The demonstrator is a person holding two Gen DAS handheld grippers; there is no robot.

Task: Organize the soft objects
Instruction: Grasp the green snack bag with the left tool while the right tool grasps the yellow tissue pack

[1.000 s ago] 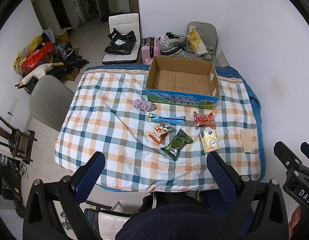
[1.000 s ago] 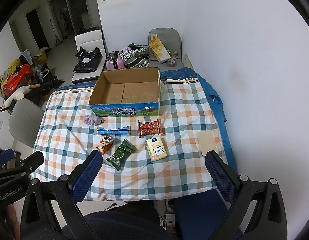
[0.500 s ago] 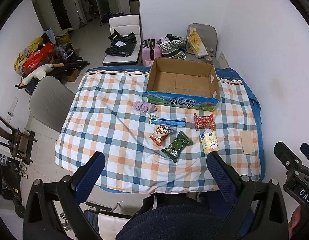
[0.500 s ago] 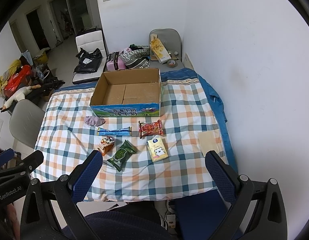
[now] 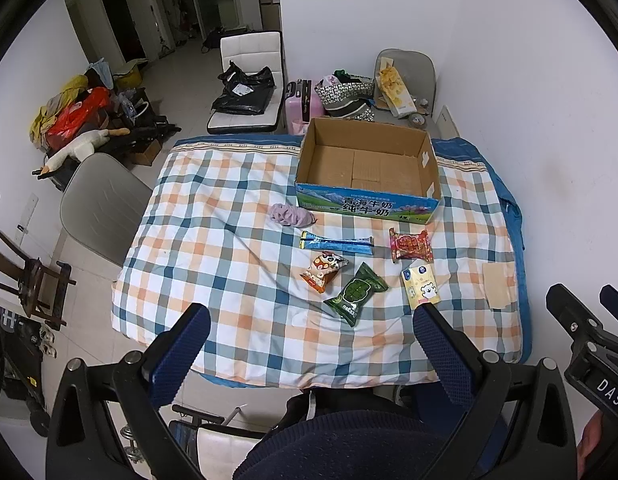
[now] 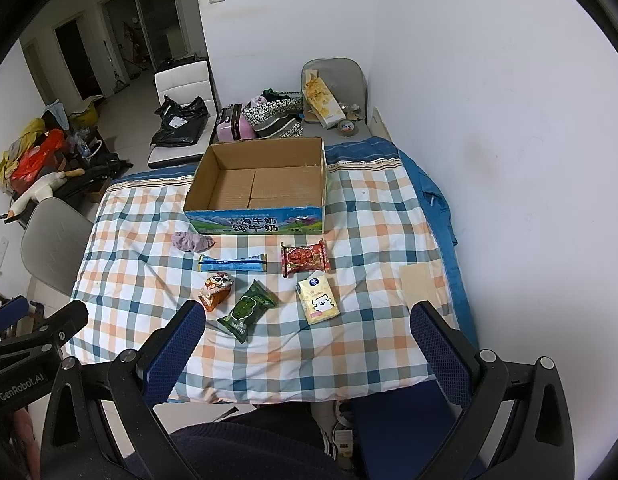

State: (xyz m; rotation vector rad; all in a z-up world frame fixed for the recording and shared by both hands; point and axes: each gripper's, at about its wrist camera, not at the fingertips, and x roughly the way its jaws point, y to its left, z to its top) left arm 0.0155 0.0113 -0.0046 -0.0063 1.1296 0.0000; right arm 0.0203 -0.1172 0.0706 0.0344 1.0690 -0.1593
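Note:
An open cardboard box [image 5: 368,168] [image 6: 257,184] stands at the far side of the checked tablecloth [image 5: 213,248] [image 6: 373,240]. In front of it lie a purple scrunchie [image 5: 291,215] [image 6: 191,241], a blue stick pack [image 5: 336,243] [image 6: 233,264], a red snack pack [image 5: 411,245] [image 6: 305,258], an orange snack bag [image 5: 323,271] [image 6: 216,287], a green packet [image 5: 355,293] [image 6: 248,309] and a yellow tissue pack [image 5: 421,289] [image 6: 318,300]. My left gripper [image 5: 309,348] and right gripper [image 6: 305,340] are both open and empty, held high above the near table edge.
A beige card [image 5: 496,286] [image 6: 417,284] lies near the table's right edge by the white wall. A grey chair [image 5: 101,204] stands at the table's left. Chairs, bags and a pink suitcase [image 5: 303,100] crowd the floor beyond the box.
Both views have drifted slightly; the table and its objects sit a little lower in the frames. Nothing on the table has moved and both grippers stay open.

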